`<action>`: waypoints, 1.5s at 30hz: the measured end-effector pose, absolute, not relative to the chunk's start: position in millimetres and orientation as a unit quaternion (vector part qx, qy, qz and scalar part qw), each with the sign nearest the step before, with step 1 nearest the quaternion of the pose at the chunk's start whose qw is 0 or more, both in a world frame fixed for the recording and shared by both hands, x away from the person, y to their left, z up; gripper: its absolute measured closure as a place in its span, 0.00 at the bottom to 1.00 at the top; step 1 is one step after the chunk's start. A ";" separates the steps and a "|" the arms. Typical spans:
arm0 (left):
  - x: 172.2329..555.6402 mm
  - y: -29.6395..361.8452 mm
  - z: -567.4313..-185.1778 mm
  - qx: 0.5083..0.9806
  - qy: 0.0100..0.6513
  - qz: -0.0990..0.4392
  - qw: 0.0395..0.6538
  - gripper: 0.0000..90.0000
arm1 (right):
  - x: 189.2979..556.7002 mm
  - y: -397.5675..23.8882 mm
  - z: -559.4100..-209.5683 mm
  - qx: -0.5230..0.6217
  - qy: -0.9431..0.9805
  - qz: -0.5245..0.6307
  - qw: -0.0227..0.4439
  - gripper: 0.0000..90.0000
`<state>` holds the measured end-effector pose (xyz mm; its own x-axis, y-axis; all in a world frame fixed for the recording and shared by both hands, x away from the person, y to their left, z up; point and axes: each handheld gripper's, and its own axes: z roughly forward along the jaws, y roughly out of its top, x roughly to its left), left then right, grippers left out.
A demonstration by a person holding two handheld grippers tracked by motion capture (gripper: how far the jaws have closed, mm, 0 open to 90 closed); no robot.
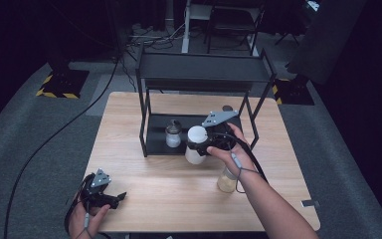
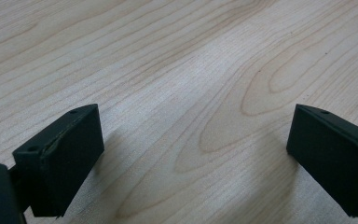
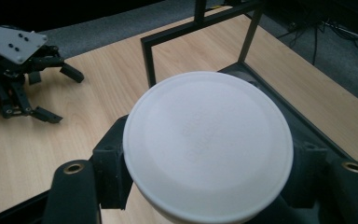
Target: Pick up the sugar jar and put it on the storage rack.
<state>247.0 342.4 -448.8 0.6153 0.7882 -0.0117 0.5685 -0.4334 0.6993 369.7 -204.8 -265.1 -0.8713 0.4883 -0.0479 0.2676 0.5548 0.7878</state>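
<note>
A light wooden table (image 1: 144, 174) carries a black two-tier metal rack (image 1: 204, 74) at its far side. On the rack's lower shelf stands a small clear jar with a dark lid (image 1: 173, 133). The right gripper (image 1: 203, 144), held in the person's right hand (image 1: 231, 149), is clamped around a white lidded jar (image 1: 196, 144) just in front of the rack's lower shelf, lifted above the tabletop; in the right gripper view the jar's round white lid (image 3: 208, 144) sits squeezed between the two black jaws. Beneath the right forearm, a glass jar with pale contents (image 1: 226, 180) stands on the table. The left gripper (image 1: 110, 199) rests at the near left corner of the table in the left hand (image 1: 87, 219), its jaws spread wide apart over bare wood with nothing between them
</note>
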 end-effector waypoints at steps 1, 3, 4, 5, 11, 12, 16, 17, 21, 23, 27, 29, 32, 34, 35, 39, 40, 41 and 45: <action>247.0 342.4 -448.8 0.831 0.408 0.161 0.342 0.04 | 372.6 -204.4 -264.8 0.219 0.871 0.419 0.131 0.37; 247.1 342.4 -448.7 0.831 0.408 0.161 0.341 0.04 | 378.0 -202.9 -264.3 0.220 0.871 0.418 0.132 0.37; 247.1 342.4 -448.7 0.831 0.408 0.161 0.341 0.04 | 380.4 -201.9 -264.2 0.221 0.872 0.417 0.133 0.37; 247.0 342.4 -448.7 0.831 0.408 0.161 0.341 0.04 | 382.9 -200.9 -264.1 0.220 0.872 0.415 0.135 0.37; 247.0 342.3 -448.7 0.831 0.408 0.161 0.341 0.04 | 397.1 -195.0 -267.7 0.227 0.873 0.405 0.149 0.37; 247.0 342.3 -448.7 0.831 0.408 0.161 0.341 0.04 | 399.6 -194.3 -269.1 0.228 0.873 0.403 0.152 0.37; 247.1 342.2 -448.7 0.831 0.408 0.161 0.341 0.04 | 412.6 -193.3 -276.1 0.237 0.874 0.397 0.150 0.37; 247.0 342.1 -448.9 0.831 0.409 0.161 0.342 0.04 | 416.5 -193.0 -278.3 0.238 0.875 0.395 0.151 0.37; 247.1 342.1 -448.7 0.831 0.408 0.161 0.341 0.04 | 429.3 -190.1 -286.2 0.248 0.876 0.387 0.150 0.37; 247.1 342.1 -448.8 0.831 0.408 0.161 0.341 0.04 | 435.6 -189.1 -290.6 0.251 0.876 0.384 0.148 0.37; 247.1 342.1 -448.7 0.831 0.408 0.161 0.341 0.04 | 445.7 -186.1 -297.9 0.258 0.878 0.378 0.144 0.37; 247.1 342.1 -448.7 0.831 0.408 0.161 0.341 0.04 | 450.3 -183.4 -300.9 0.263 0.879 0.370 0.142 0.37; 247.1 342.1 -448.7 0.831 0.408 0.161 0.341 0.04 | 456.2 -179.4 -306.0 0.273 0.881 0.361 0.141 0.37; 247.1 342.1 -448.8 0.831 0.408 0.161 0.341 0.04 | 459.6 -177.8 -308.8 0.277 0.881 0.357 0.140 0.37; 247.1 342.1 -448.8 0.831 0.408 0.161 0.341 0.04 | 461.1 -177.5 -310.0 0.277 0.882 0.356 0.139 0.37; 247.1 341.9 -448.7 0.831 0.408 0.161 0.341 0.04 | 463.6 -175.9 -315.7 0.282 0.882 0.351 0.138 0.37; 247.0 341.9 -448.8 0.831 0.409 0.161 0.342 0.04 | 464.7 -175.4 -317.0 0.281 0.883 0.349 0.138 0.37; 246.9 341.8 -448.9 0.831 0.409 0.161 0.342 0.04 | 465.4 -175.0 -317.6 0.284 0.883 0.347 0.136 0.37; 247.0 341.8 -448.9 0.831 0.409 0.161 0.342 0.04 | 467.6 -177.2 -321.3 0.290 0.880 0.350 0.134 0.37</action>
